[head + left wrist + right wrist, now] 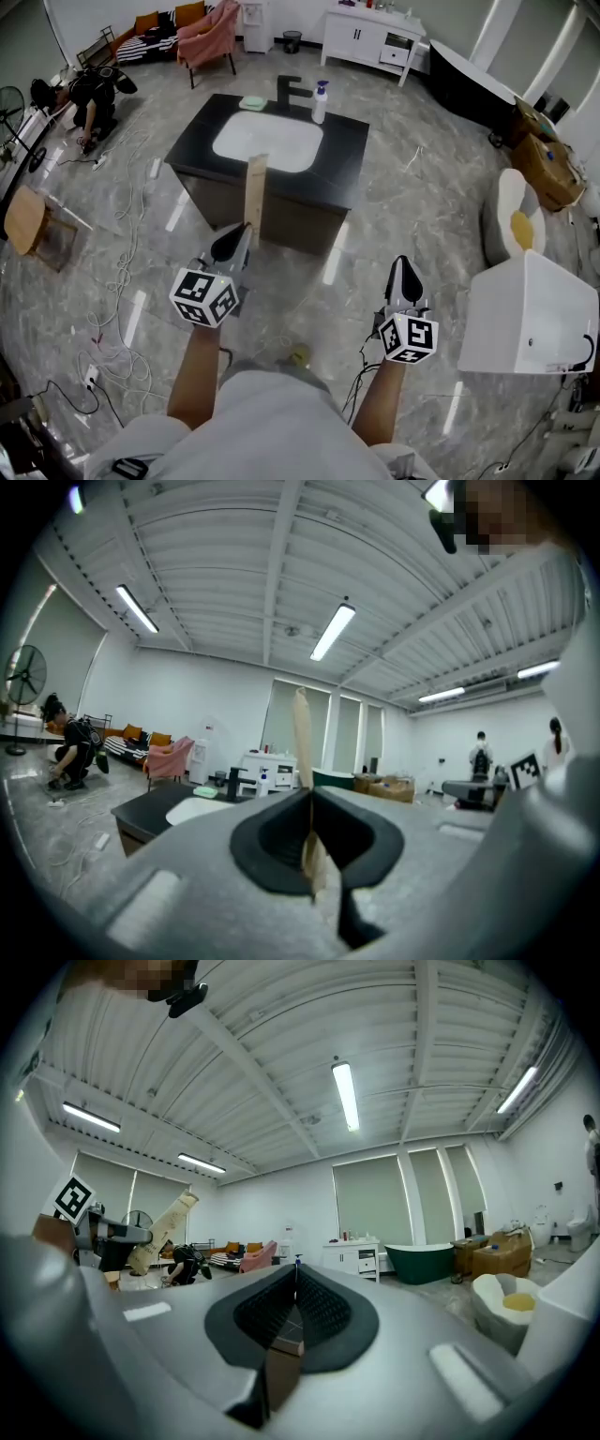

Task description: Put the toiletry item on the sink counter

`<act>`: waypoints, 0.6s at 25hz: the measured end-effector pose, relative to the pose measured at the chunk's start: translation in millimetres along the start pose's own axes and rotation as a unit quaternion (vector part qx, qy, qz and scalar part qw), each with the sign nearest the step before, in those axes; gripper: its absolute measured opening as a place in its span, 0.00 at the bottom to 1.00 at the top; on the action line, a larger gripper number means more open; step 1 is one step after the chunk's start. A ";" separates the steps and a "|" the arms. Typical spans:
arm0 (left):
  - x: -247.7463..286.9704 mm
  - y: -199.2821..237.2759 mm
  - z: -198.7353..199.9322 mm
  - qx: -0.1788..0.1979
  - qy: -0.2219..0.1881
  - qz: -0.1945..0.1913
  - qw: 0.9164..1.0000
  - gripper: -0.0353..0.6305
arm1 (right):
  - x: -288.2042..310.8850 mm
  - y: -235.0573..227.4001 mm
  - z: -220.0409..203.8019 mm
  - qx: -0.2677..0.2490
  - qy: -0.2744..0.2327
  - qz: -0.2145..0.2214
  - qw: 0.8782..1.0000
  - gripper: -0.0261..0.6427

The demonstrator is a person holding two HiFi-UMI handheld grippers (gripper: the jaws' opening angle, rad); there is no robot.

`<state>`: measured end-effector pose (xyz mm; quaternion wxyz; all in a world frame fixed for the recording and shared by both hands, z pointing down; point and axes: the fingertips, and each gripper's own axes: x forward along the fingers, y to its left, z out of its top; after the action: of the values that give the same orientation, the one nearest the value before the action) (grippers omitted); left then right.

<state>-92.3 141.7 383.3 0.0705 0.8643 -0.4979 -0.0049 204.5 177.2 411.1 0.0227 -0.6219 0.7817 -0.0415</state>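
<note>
Toiletry item, a long, flat tan pack, stands clamped by its lower end in the left tool, whose jaws are pressed together on it. In the left gripper view the pack rises straight out of the closed jaws, so its long axis continues the line of the tool, pointing up and forward. The dark sink tabletop lies straight ahead of the left tool and lower than the pack's free end. It is well apart from the tool, with open floor between. From the head view the pack's upper end overlaps the near edge of the white basin, but that looks like line of sight only; nothing touches.

The right tool hangs off to the right of the left one, jaws closed on nothing. It sees the pack up and to its own left. The left tool is both the carrier and the one better lined up with the tabletop.

My reading: the carry must go forward, then tip the pack flat onto bare dark surface. The strip to the right of the basin looks widest, short of the faucet and pump bottle at the far edge.
</note>
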 end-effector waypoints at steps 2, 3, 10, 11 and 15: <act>18.0 -4.6 1.7 0.003 0.002 0.001 1.000 0.06 | 10.4 -13.2 2.1 0.013 -0.005 0.006 1.000 0.04; 25.8 -5.7 2.3 0.003 0.002 0.002 1.000 0.06 | 15.0 -18.4 3.2 0.017 -0.009 0.009 1.000 0.04; 73.1 -9.3 7.3 0.008 -0.004 -0.005 1.000 0.06 | 48.6 -43.1 6.2 0.004 -0.016 0.009 1.000 0.04; 80.3 -8.5 9.0 0.008 -0.007 -0.008 1.000 0.06 | 53.9 -46.4 7.9 0.001 -0.019 0.009 1.000 0.04; 110.3 0.6 10.6 0.007 -0.012 -0.013 1.000 0.06 | 77.0 -60.2 12.5 0.000 -0.028 0.002 1.000 0.04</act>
<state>-38.1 45.1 379.7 0.0588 0.8709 -0.4878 -0.0123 246.6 88.3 405.5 0.0447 -0.6211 0.7821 -0.0236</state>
